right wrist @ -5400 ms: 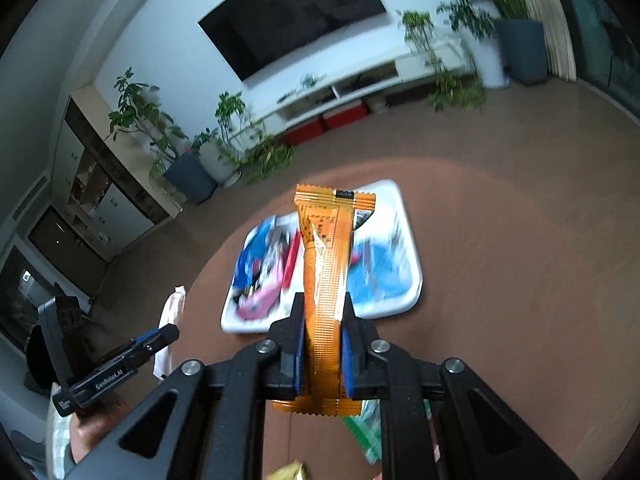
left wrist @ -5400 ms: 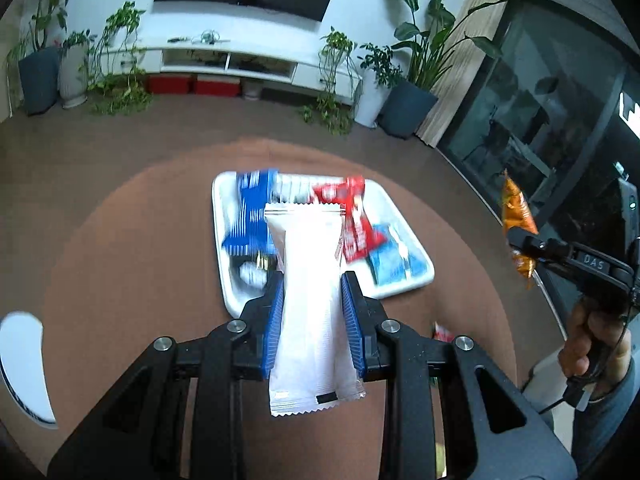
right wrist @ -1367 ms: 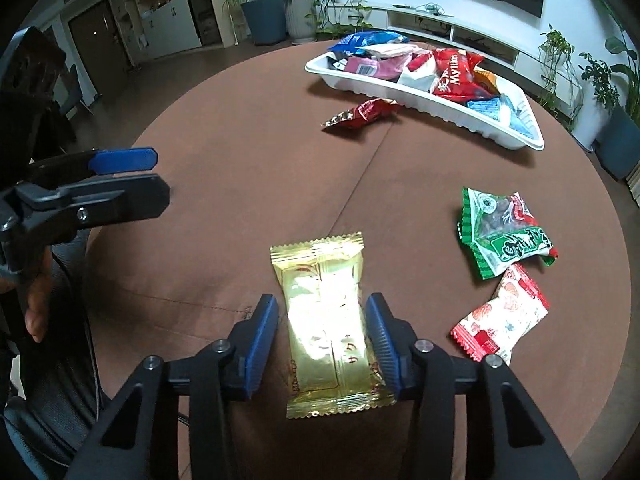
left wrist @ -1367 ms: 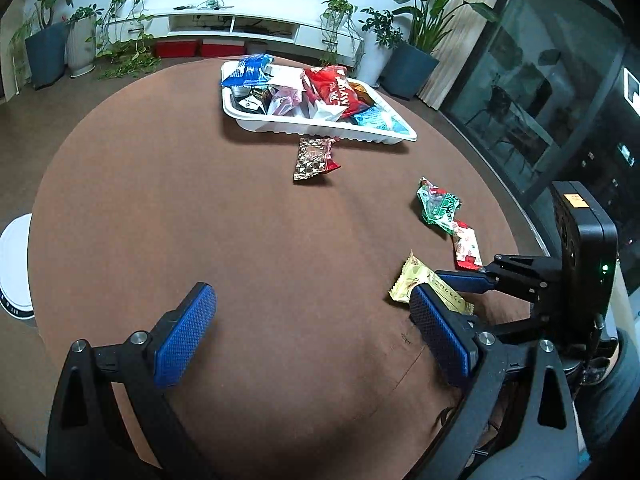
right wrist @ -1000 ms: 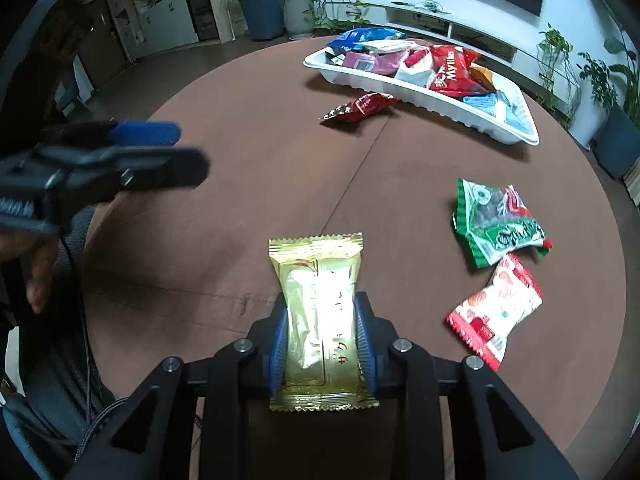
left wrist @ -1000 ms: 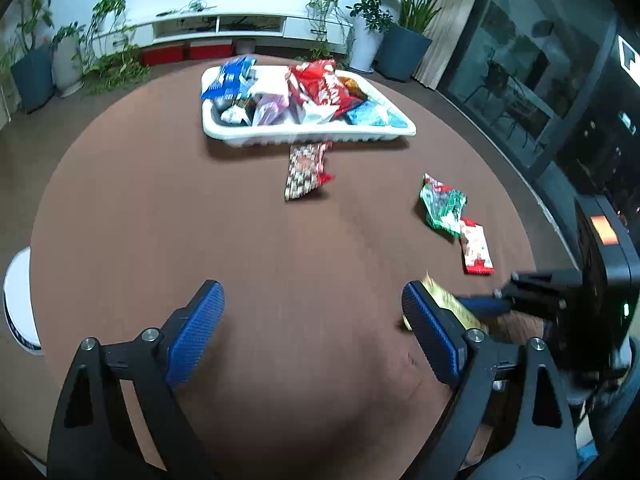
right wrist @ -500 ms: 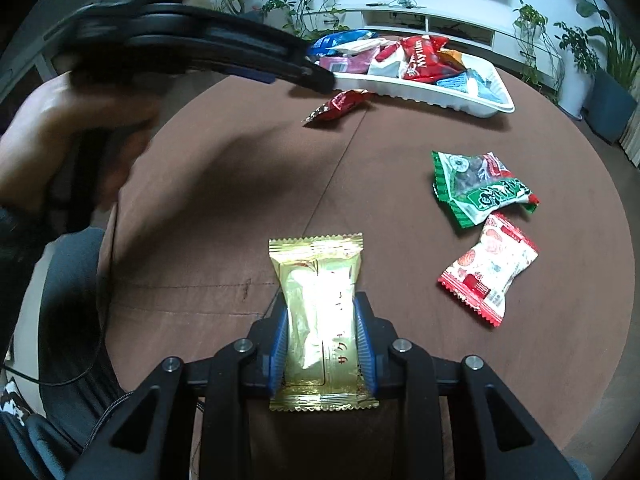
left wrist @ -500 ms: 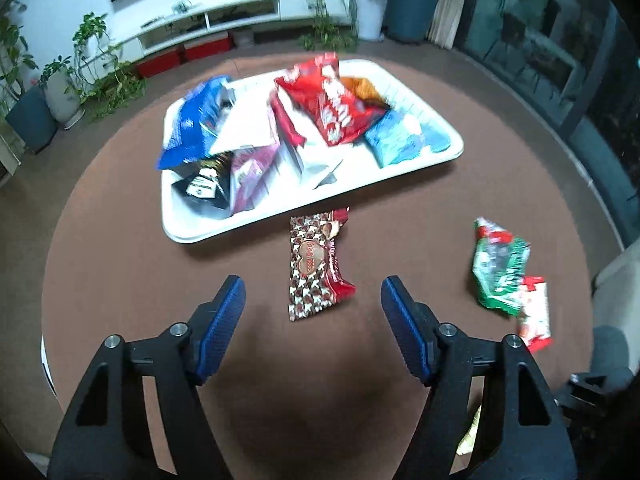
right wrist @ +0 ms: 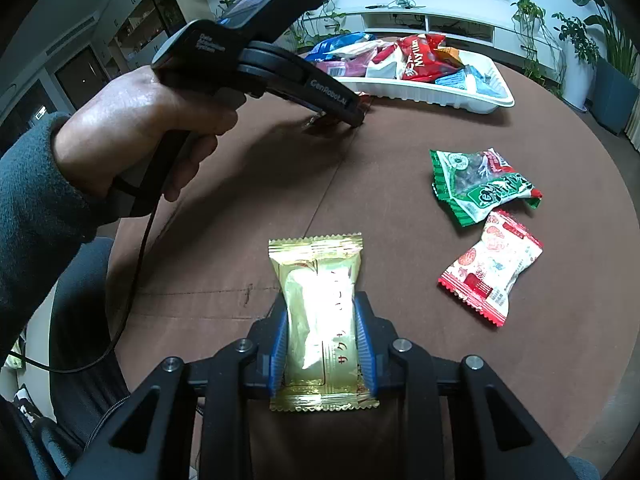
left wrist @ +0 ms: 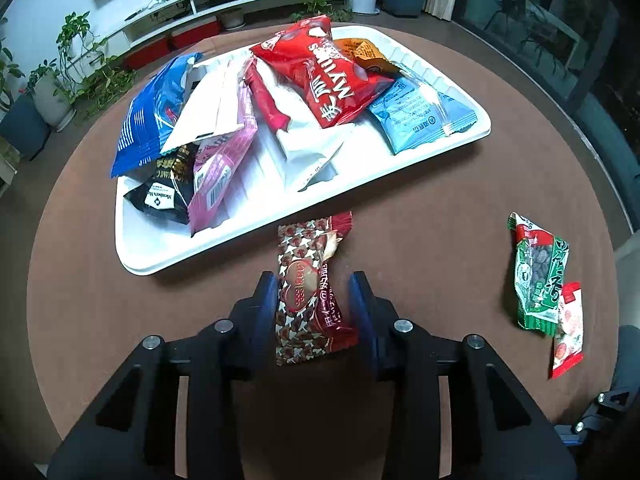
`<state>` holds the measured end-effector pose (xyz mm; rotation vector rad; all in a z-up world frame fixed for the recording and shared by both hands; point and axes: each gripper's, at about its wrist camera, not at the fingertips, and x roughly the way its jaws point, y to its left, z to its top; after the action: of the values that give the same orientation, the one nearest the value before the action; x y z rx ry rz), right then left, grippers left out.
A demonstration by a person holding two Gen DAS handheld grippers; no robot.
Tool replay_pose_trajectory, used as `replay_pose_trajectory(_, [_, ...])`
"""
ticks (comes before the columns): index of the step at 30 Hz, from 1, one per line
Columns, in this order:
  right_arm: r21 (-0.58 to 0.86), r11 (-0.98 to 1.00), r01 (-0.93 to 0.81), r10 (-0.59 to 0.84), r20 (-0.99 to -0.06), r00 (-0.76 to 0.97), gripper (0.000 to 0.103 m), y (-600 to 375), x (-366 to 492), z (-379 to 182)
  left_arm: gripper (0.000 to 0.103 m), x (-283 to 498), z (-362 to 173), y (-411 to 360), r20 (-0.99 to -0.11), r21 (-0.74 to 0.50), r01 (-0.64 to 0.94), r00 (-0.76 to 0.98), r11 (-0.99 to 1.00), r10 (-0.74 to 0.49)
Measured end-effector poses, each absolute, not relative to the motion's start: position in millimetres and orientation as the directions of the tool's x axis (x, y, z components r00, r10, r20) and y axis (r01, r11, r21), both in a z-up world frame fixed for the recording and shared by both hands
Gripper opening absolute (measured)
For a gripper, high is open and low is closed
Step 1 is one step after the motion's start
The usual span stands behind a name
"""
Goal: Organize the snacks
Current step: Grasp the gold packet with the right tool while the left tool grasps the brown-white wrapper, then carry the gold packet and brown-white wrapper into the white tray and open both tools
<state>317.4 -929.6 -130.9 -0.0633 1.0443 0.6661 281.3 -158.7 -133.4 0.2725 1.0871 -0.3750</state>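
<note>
A white tray (left wrist: 180, 260) heaped with several snack packets lies at the far side of the round brown table. Just in front of it lies a red-brown patterned packet (left wrist: 308, 280). My left gripper (left wrist: 312, 280) straddles it, jaws closing, with the blue pads against the packet's sides. In the right wrist view the left gripper (right wrist: 352, 114) slants down at that packet (right wrist: 320, 122), which it mostly hides. My right gripper (right wrist: 320, 304) is shut on a gold packet (right wrist: 316, 272) near the table's front edge.
A green packet (left wrist: 540, 276) and a red-and-white packet (left wrist: 566, 332) lie side by side on the right of the table, also the green packet (right wrist: 480, 188) and the red-and-white one (right wrist: 492, 264). A person's hand (right wrist: 140, 120) in a grey sleeve holds the left gripper.
My left gripper swept forward and down from the near table to the red-brown packet by the tray, and its jaws narrowed around it. The right gripper stayed put, shut on the gold packet.
</note>
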Motion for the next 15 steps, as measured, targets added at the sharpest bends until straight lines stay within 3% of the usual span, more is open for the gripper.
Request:
replay_pose_trajectory(3, [0.257, 0.804, -0.537, 0.479, -0.815, 0.327, 0.033, -930, 318, -131, 0.033, 283, -134, -159, -0.894, 0.024, 0.425, 0.414, 0.905, -0.17])
replay_pose_trajectory(6, [0.26, 0.805, -0.534, 0.48, -0.814, 0.327, 0.033, -931, 319, -131, 0.016, 284, -135, -160, -0.894, -0.01, 0.433, 0.4, 0.902, -0.202])
replay_pose_trajectory(15, [0.268, 0.816, -0.513, 0.477, -0.812, 0.335, 0.033, -933, 316, -130, 0.016, 269, -135, -143, -0.882, -0.105, 0.423, 0.379, 0.9, -0.282])
